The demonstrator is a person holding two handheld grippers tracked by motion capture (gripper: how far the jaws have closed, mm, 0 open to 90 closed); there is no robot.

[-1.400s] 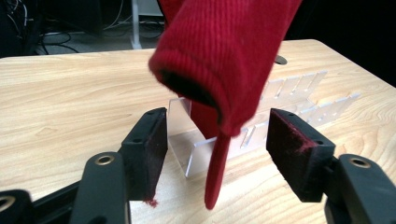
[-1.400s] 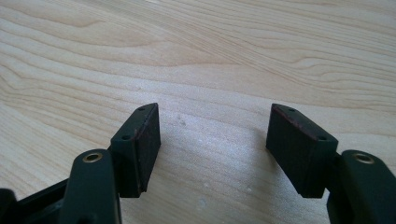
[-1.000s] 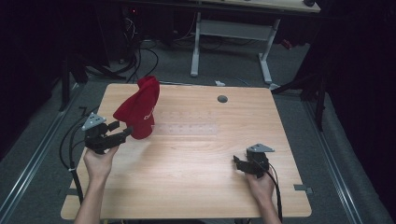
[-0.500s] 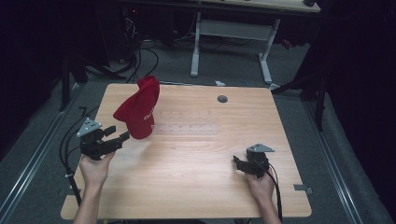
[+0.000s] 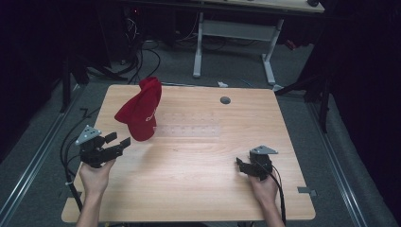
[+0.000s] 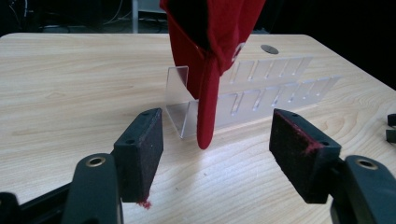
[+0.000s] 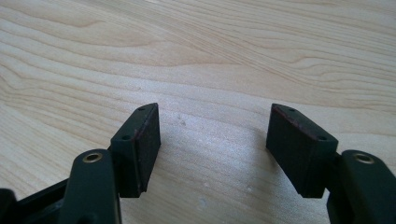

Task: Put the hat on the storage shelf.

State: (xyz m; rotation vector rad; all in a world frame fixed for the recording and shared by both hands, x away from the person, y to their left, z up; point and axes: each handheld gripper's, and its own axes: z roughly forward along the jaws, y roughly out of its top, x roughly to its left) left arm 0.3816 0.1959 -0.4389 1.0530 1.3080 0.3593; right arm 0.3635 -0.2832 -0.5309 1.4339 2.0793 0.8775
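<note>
A red cap (image 5: pixel 140 111) hangs brim-down on the left end of a clear slotted plastic rack (image 5: pixel 189 126) that lies on the wooden table (image 5: pixel 198 198). My left gripper (image 5: pixel 118 140) is just left of and below the cap, open, pointing at it. In the left gripper view the cap (image 6: pixel 210 56) and rack (image 6: pixel 261 98) stand a short way ahead of the open left gripper (image 6: pixel 215 149); nothing lies between the pads. My right gripper (image 5: pixel 240 166) rests open at the table's near right, and in the right gripper view the right gripper (image 7: pixel 212 144) has bare wood between its pads.
A round grey grommet (image 5: pixel 225 100) sits in the tabletop at the back, right of centre. Cables (image 5: pixel 71 146) trail off the table's left edge to the floor. Beyond the far edge stands a white desk frame (image 5: pixel 236 33).
My left gripper has drawn back a little from the cap toward the near left. The cap and the right gripper have not moved.
</note>
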